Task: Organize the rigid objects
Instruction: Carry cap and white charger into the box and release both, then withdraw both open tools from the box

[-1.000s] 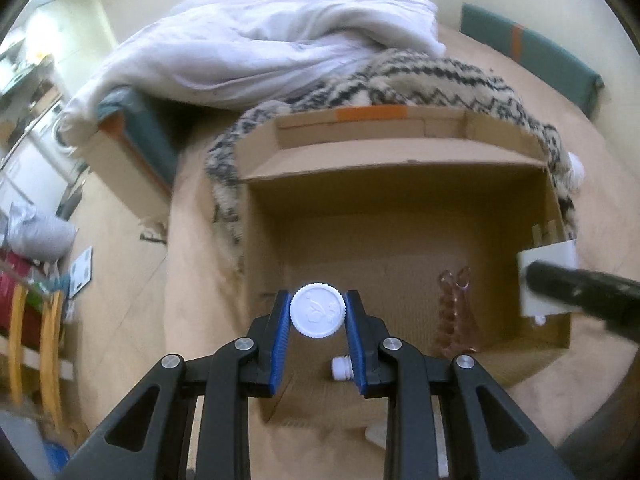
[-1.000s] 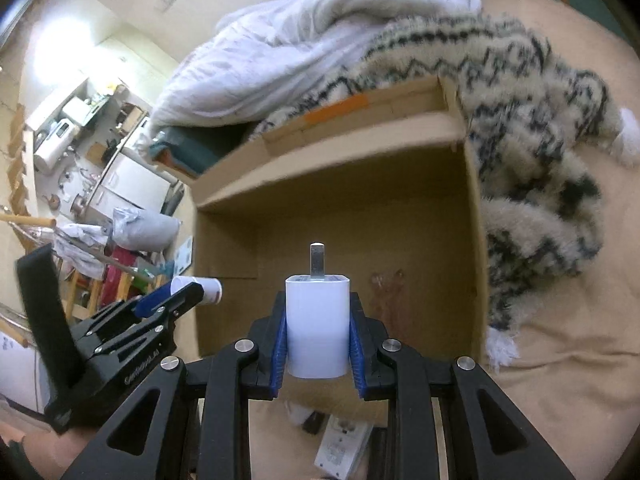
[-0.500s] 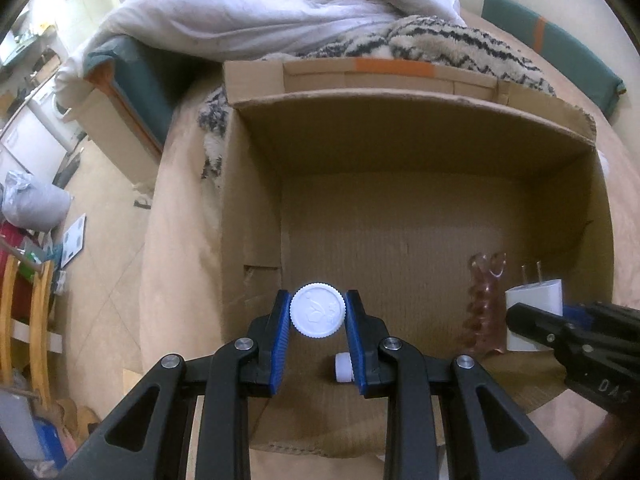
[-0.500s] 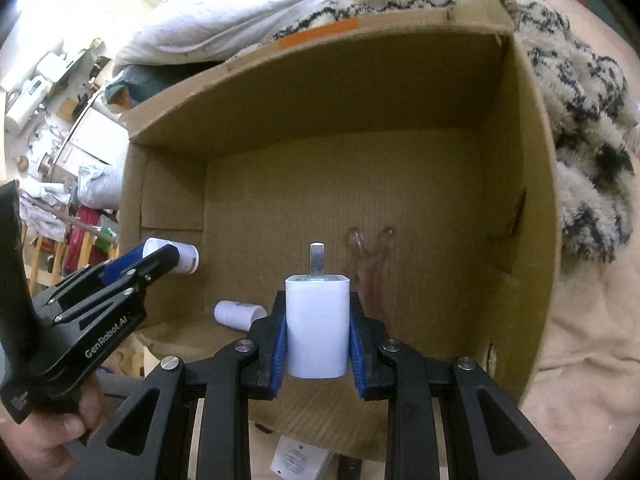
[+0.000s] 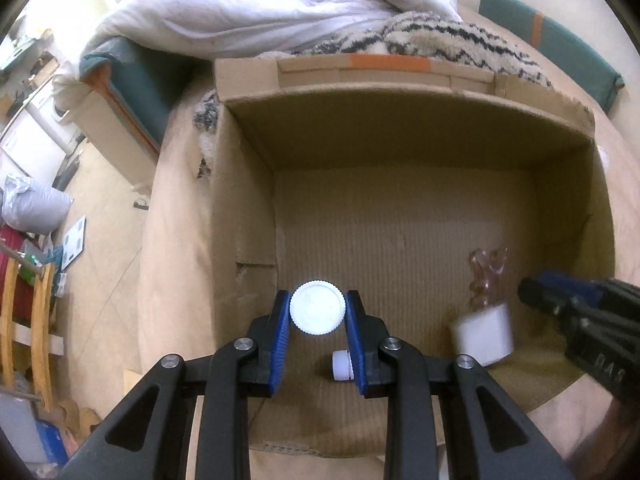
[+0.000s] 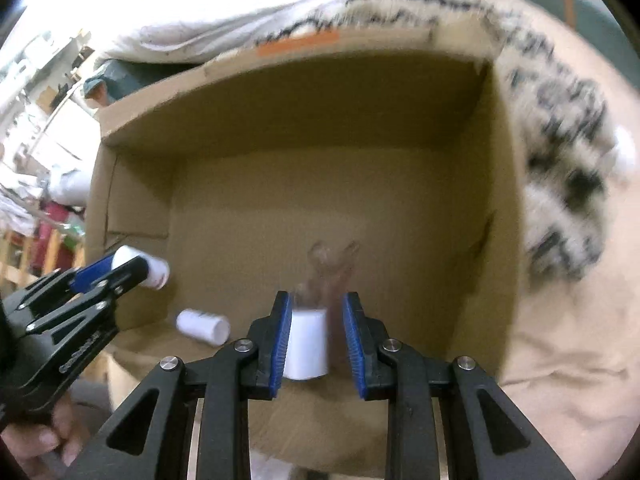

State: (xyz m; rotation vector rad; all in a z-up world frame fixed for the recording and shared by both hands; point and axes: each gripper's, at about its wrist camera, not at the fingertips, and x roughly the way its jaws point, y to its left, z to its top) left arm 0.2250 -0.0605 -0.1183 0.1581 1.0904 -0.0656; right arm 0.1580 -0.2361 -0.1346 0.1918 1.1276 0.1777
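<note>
Cardboard box, open-topped, brown, standing on a beige cover beside a black-and-cream patterned fleece blanket and a heap of white bedding; strip of orange tape on its far flap. Left gripper, black with blue pads, pinching a white bottle by its ribbed round cap, held over the near left part of the box interior. Second white bottle lying on its side on the box floor near the left wall, partly hidden behind the left gripper's right finger in the left wrist view. Right gripper, same make, jaws opening, with a white charger plug between them; the plug sits against the left pad with a gap showing at the right pad, blurred, low over the near right part of the floor. Pinkish translucent twisted item lying on the floor just beyond the plug; kind cannot be told. Part of a hand visible at the left gripper's handle
</note>
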